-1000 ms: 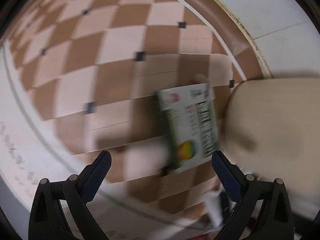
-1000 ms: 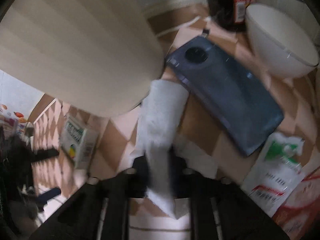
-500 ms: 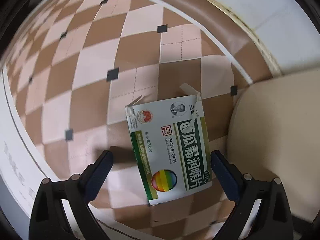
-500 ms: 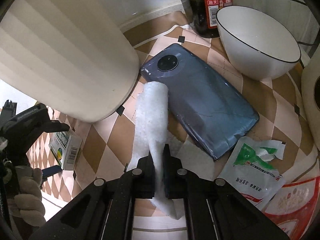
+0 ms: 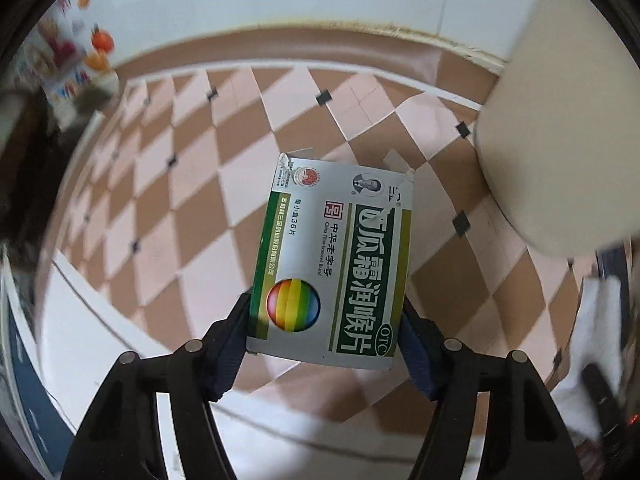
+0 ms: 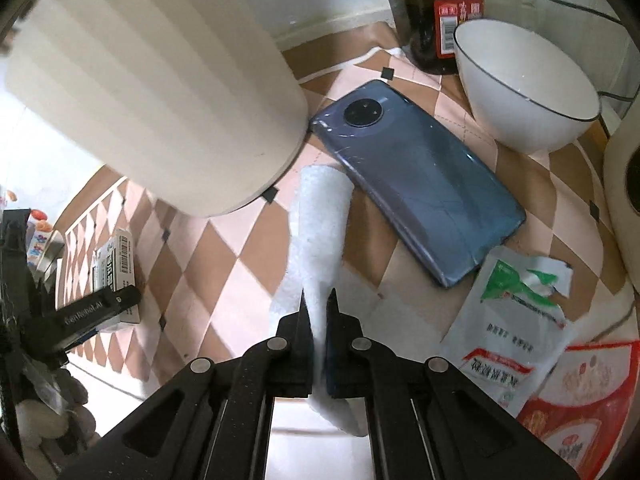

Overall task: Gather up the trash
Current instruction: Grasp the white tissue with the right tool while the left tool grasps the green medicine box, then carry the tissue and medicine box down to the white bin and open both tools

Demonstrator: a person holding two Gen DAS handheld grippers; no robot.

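Note:
A green and white medicine box (image 5: pixel 332 264) with a rainbow ball on it sits between the fingers of my left gripper (image 5: pixel 324 324). The jaws are closing and both blue pads press on its long sides. From the right wrist view the same box (image 6: pixel 114 268) stands tilted on the checked tablecloth (image 6: pixel 224 264) at the far left, with a left finger (image 6: pixel 100 308) across it. My right gripper (image 6: pixel 318 300) is shut on a crumpled white tissue (image 6: pixel 320 216), which lies beside the phone.
A cream ribbed bin (image 6: pixel 160 92) stands close behind the tissue and also shows at the right of the left wrist view (image 5: pixel 560 120). A blue phone (image 6: pixel 420 192), a white bowl (image 6: pixel 524 92), a dark bottle (image 6: pixel 436 12), a torn white-green sachet (image 6: pixel 516 320) and a red packet (image 6: pixel 580 400) lie to the right.
The left gripper rolled, came down over the box and narrowed from wide open until its pads met the box's sides. The right gripper stayed in place, pinching the tissue.

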